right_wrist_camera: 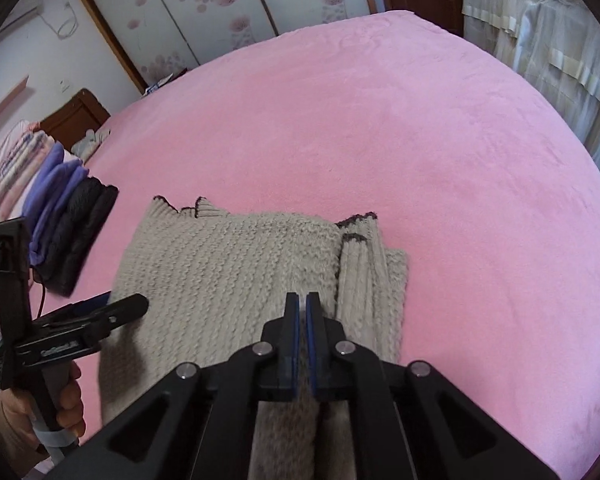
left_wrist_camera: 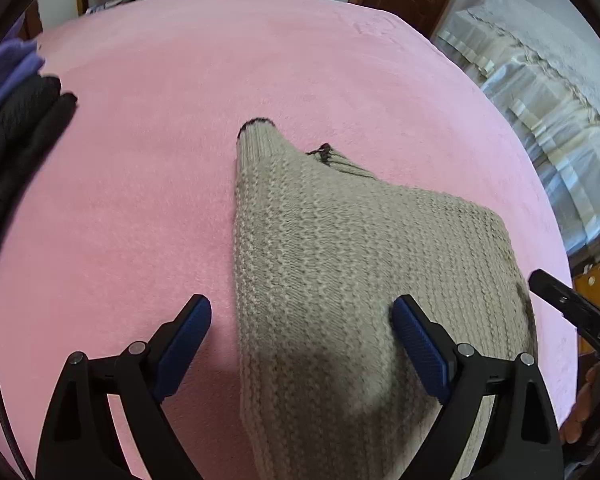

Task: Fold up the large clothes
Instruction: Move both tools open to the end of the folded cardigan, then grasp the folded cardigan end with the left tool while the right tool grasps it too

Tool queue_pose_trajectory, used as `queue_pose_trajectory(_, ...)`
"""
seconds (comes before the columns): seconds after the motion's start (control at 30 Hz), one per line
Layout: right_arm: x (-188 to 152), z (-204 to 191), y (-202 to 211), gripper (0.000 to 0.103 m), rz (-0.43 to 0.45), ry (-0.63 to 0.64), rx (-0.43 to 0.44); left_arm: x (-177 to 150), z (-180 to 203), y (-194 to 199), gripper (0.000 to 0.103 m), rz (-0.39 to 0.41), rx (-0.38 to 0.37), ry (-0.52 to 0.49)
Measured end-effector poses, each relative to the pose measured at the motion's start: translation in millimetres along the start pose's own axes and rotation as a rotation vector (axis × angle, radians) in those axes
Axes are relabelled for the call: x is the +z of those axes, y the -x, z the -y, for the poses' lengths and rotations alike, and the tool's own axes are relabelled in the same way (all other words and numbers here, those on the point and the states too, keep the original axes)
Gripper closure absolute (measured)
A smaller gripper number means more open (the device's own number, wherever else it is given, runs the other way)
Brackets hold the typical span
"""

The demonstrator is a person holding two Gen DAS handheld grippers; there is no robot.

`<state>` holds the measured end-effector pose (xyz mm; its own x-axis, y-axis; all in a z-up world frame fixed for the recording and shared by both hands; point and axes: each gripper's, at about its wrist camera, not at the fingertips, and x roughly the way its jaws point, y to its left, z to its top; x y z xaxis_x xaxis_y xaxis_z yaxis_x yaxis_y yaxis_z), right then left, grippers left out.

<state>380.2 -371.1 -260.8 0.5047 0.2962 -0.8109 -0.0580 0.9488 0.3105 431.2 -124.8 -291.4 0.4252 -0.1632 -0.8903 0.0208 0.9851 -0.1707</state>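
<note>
A chunky beige knitted sweater with dark-trimmed ribbed cuffs (right_wrist_camera: 228,272) lies partly folded on the pink plush bed cover (right_wrist_camera: 400,128), at the near edge of the bed, its sleeves already laid in over the body so that two ribbed cuffs sit side by side on its right part. The right claw (right_wrist_camera: 302,308) is pressed together on a raised ridge of the knit at the sweater's near edge; a thin sliver of fabric shows between the blue pads, so it appears to be pinching the sweater. The left claw (left_wrist_camera: 302,344) is spread wide, one blue pad over the bare cover just left of the sweater and the other over the knit, holding nothing. The sweater looks thick, soft and fairly heavy for cloth; it will probably sag and stretch between two grip points rather than hold a line, and the loose stitches could snag on the pads. A sound hold is likely a doubled edge or corner, gathering all layers, with the left claw taking the near-left corner to match. A stack of folded purple and black garments (right_wrist_camera: 66,220) rests well to the left of the sweater, towards the headboard.
</note>
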Motion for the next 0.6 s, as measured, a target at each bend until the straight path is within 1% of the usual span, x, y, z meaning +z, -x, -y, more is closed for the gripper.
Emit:
queue_pose_trajectory(0.07,-4.5,1.0,11.1,0.081,0.011,-0.019,0.011,-1.1,5.5,7.7,0.012,0.004,0.009,-0.019)
queue_pose_trajectory(0.17,-12.5,2.0,28.9,0.068,0.027,-0.056,0.016,-1.6,11.8,21.1,0.012,0.013,0.020,-0.037)
queue_pose_trajectory(0.3,-21.3,1.3,53.6,0.064,0.038,-0.111,0.028,-2.2,16.1,37.6,0.012,0.009,0.020,-0.018)
queue_pose_trajectory(0.4,-26.3,-1.9,67.4,0.057,0.043,-0.123,0.028,-7.3,13.5,52.4,0.012,0.020,0.009,0.002)
queue_pose_trajectory(0.47,-30.2,-4.6,73.2,0.038,0.038,-0.123,0.034,-9.7,12.2,60.3,0.011,0.031,0.008,-0.007)
queue_pose_trajectory(0.5,-32.0,-5.3,74.8,0.035,0.036,-0.123,0.037,-12.6,9.2,67.3,0.010,0.034,0.005,-0.012)
queue_pose_trajectory(0.57,-36.3,-7.1,78.7,0.017,0.035,-0.110,0.045,-19.4,5.3,79.0,0.010,0.030,-0.015,-0.020)
queue_pose_trajectory(0.6,-39.7,-8.6,80.4,0.014,0.041,-0.099,0.043,-22.4,3.9,81.9,0.010,0.027,-0.028,-0.019)
